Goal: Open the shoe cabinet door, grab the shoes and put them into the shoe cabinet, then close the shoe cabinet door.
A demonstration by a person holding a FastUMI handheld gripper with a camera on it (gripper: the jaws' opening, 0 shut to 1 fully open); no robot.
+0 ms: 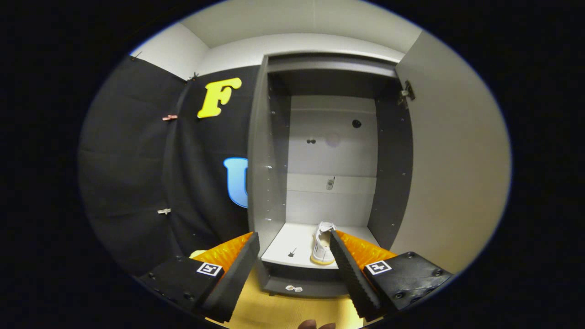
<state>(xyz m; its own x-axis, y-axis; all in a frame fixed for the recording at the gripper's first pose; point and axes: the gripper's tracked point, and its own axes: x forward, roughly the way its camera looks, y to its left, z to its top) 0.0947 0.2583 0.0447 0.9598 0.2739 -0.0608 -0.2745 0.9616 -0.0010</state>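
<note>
In the gripper view the tool [295, 269] sits at the bottom centre of the frame with its two black ribbed fingers [235, 274] spread wide apart and nothing between them. Each finger has an orange body behind it and a black block carrying a square marker.

The cabinet [269, 151] fills the middle of the frame, standing upright beyond the fingers. Its door [452, 155] is swung fully open and takes up the right side of the frame, with a hinge [406, 93] showing near the upper right corner of the opening. Inside, the back panel is pale grey and the side walls dark.

The shoe [322, 244], white with a yellowish sole, stands on the cabinet's bottom shelf [292, 242], just below the middle of the frame. It is on the right half of the shelf, right next to the inner edge of the right finger; whether they touch I cannot tell. A small dark mark lies on the shelf left of the shoe.

The floor [283, 310] at the bottom of the frame is yellow wood, running under the fingers up to the cabinet's base.
</note>
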